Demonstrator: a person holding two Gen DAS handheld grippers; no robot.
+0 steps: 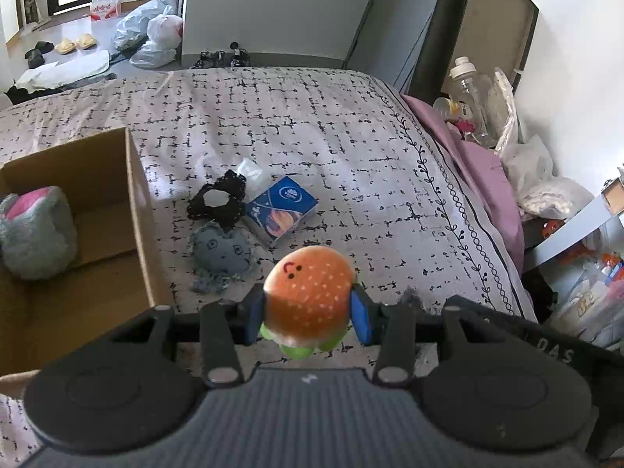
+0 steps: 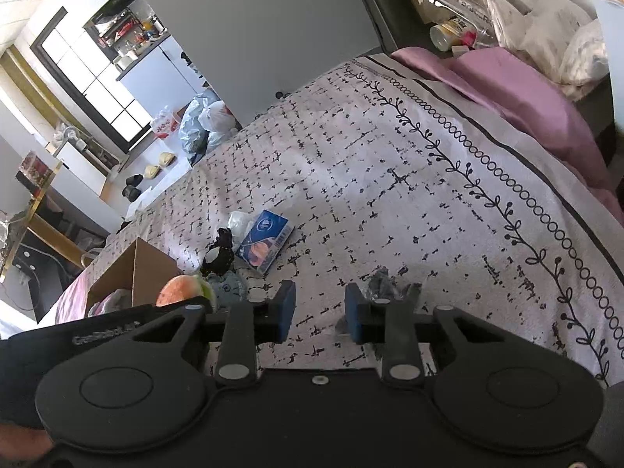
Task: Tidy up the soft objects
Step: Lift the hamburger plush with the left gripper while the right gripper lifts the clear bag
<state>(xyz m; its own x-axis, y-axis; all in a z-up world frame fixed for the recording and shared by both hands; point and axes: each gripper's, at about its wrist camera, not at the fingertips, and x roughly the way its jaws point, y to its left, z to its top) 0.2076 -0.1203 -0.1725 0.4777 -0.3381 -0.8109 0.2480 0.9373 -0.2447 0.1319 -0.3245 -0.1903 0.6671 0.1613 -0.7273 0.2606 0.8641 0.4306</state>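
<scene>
My left gripper (image 1: 308,312) is shut on a burger plush (image 1: 310,294) and holds it above the bed, right of the cardboard box (image 1: 136,210). A grey and pink plush (image 1: 37,230) lies inside the box. A blue-grey octopus plush (image 1: 222,253), a black lace scrunchie (image 1: 216,199) and a blue tissue pack (image 1: 280,206) lie on the bedspread beyond the burger. My right gripper (image 2: 319,310) is open and empty, low over the bed. A dark grey soft item (image 2: 384,284) lies just beyond its right finger. The burger plush (image 2: 181,290) shows at its left.
The patterned bedspread (image 1: 312,124) ends at a purple pillow (image 1: 475,163) on the right. A cluttered nightstand with a plastic bottle (image 1: 472,93) and bags stands past it. Bags and slippers (image 1: 74,43) lie on the floor beyond the bed.
</scene>
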